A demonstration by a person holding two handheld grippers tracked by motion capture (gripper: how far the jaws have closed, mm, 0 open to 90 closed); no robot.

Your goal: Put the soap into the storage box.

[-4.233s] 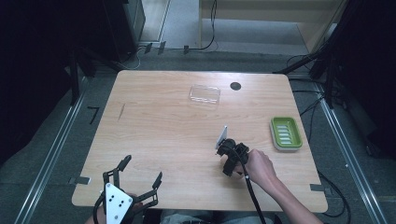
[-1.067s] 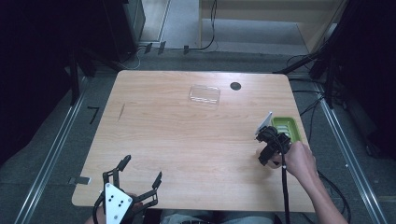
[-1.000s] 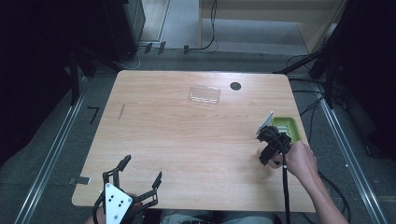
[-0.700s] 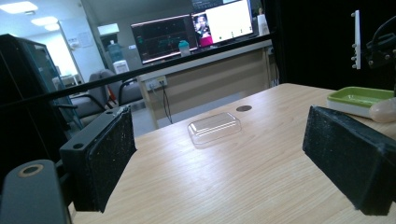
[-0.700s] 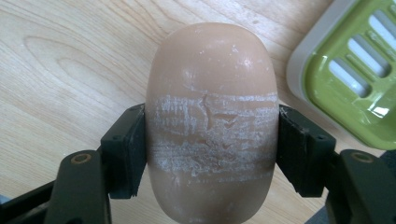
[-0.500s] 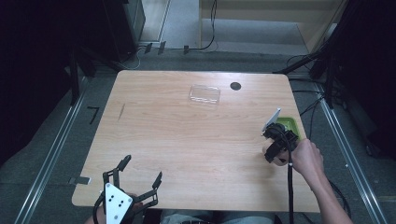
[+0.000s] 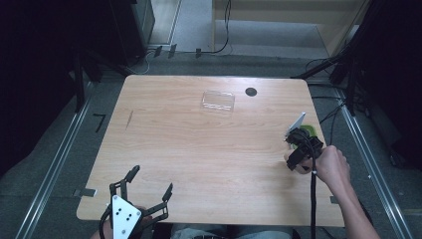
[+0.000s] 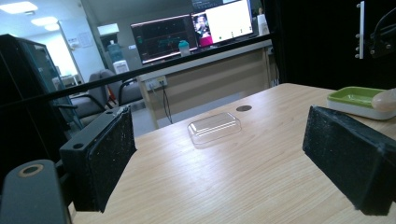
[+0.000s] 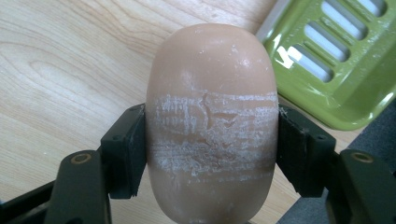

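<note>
My right gripper (image 9: 212, 154) is shut on a peach oval soap bar (image 9: 210, 116), its pads pressing the bar's scuffed middle. It hovers over the wood just beside the green slotted soap dish (image 9: 336, 60). From above, the right gripper (image 7: 297, 149) sits at the table's right edge, covering most of the green dish (image 7: 309, 130). My left gripper (image 7: 152, 180) rests at the near left edge, jaws wide apart and empty. In the left gripper view the soap bar (image 8: 385, 99) hangs at the dish (image 8: 357, 98).
A clear plastic lid (image 7: 217, 100) lies at the far middle of the table, with a small black round mark (image 7: 251, 91) to its right. The same lid (image 8: 215, 128) lies ahead of the left gripper (image 8: 229, 158). The table edge is close on the right.
The right gripper has carried the soap from the table's middle right over to the green dish at the right edge. The left gripper has stayed put.
</note>
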